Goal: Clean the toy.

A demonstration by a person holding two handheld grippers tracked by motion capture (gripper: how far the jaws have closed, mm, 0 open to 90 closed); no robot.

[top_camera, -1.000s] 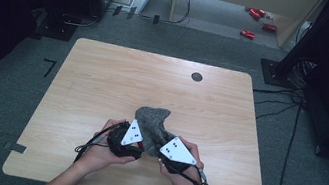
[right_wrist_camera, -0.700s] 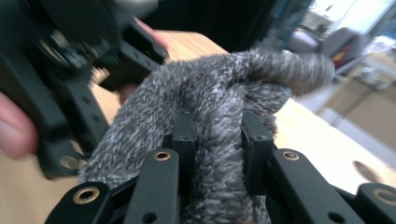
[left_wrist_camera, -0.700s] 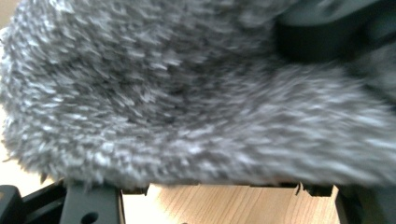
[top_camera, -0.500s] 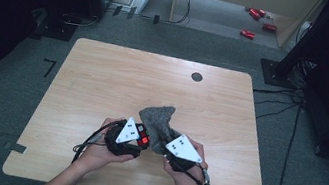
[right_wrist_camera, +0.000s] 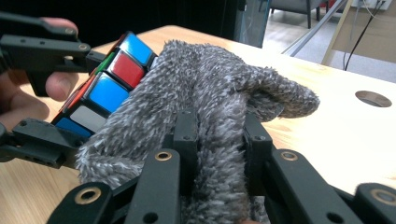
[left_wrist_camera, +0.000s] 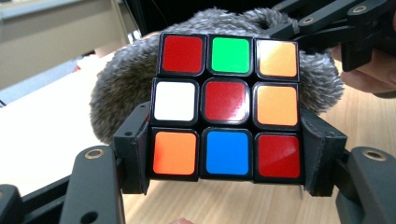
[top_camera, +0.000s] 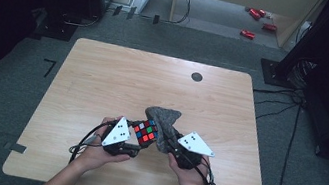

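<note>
Table: the pale wooden table (top_camera: 102, 87) carries the work near its front edge.
Cloth: a grey fuzzy cloth (right_wrist_camera: 205, 98) bunches against the cube's far side, lifted off the wood.
Cube: a colour-tiled plastic puzzle cube (left_wrist_camera: 227, 105) is held above the table.
Left gripper (left_wrist_camera: 227, 161): jaws clamp the cube's lower sides.
Right gripper (right_wrist_camera: 219, 140): jaws pinch a fold of cloth.

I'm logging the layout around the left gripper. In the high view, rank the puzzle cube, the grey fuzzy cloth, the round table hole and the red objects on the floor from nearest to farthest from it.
1. Puzzle cube: clamped in the left gripper jaws.
2. Grey fuzzy cloth: just right of the cube, against it.
3. Round table hole: near the table's far edge.
4. Red objects: on the floor beyond the table, far right.
</note>
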